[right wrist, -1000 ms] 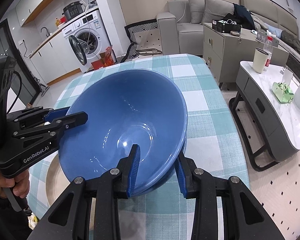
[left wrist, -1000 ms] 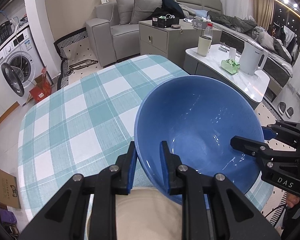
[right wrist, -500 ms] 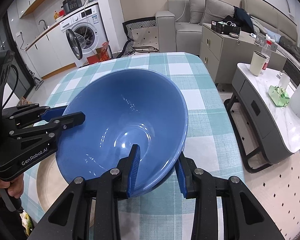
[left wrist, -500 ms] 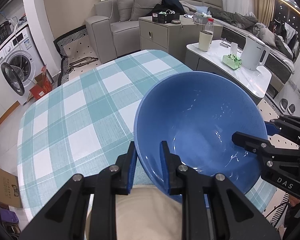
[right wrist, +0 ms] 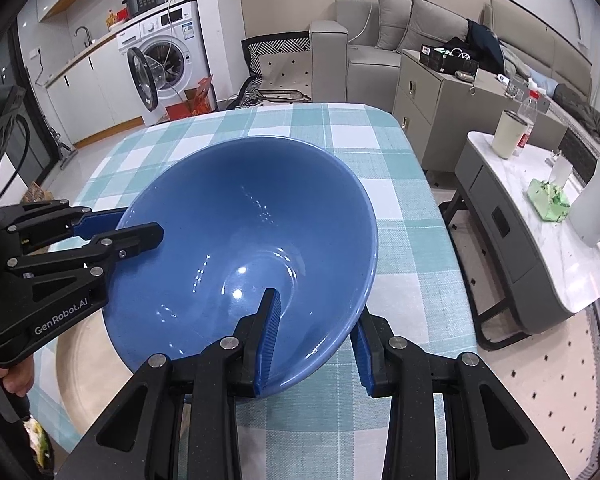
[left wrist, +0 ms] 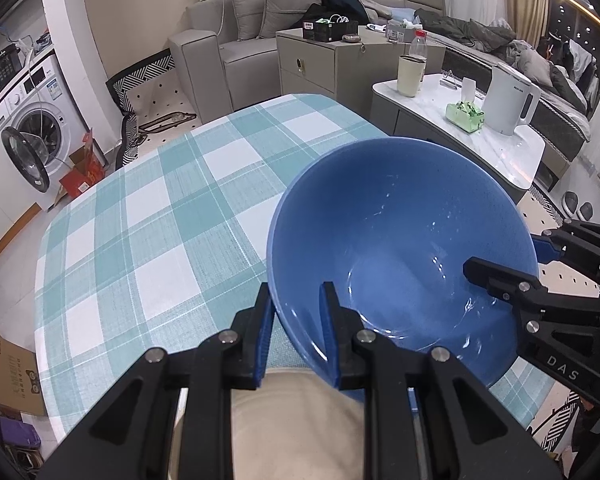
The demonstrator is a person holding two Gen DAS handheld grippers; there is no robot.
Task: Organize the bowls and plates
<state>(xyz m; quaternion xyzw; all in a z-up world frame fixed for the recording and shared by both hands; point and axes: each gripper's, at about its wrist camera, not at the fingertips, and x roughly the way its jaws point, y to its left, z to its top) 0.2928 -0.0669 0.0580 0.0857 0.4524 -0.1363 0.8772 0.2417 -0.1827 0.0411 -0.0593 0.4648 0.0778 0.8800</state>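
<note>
A large blue bowl [left wrist: 400,248] hangs tilted above the teal checked table [left wrist: 140,240]. My left gripper [left wrist: 296,332] is shut on its near rim, one finger inside the bowl and one outside. The right gripper [left wrist: 504,258] clamps the opposite rim in the same way. In the right wrist view the blue bowl [right wrist: 240,248] fills the centre, with the right gripper [right wrist: 314,340] shut on its near edge and the left gripper [right wrist: 128,226] pinching the left rim. A beige plate [right wrist: 88,360] lies on the table under the bowl, and the beige plate [left wrist: 300,420] also shows between my left fingers.
The table's right edge [right wrist: 432,216] drops to the floor beside a white coffee table [right wrist: 540,248] carrying a kettle [left wrist: 508,100], a cup [left wrist: 410,74] and a green pack. A washing machine [right wrist: 160,60], a sofa [left wrist: 228,40] and a grey cabinet [left wrist: 320,60] stand beyond. A hand [right wrist: 16,380] grips the left handle.
Both grippers have stayed clamped on the bowl. The right wrist view has tipped a little, and more of the beige plate shows beside the bowl. The bowl itself has barely shifted.
</note>
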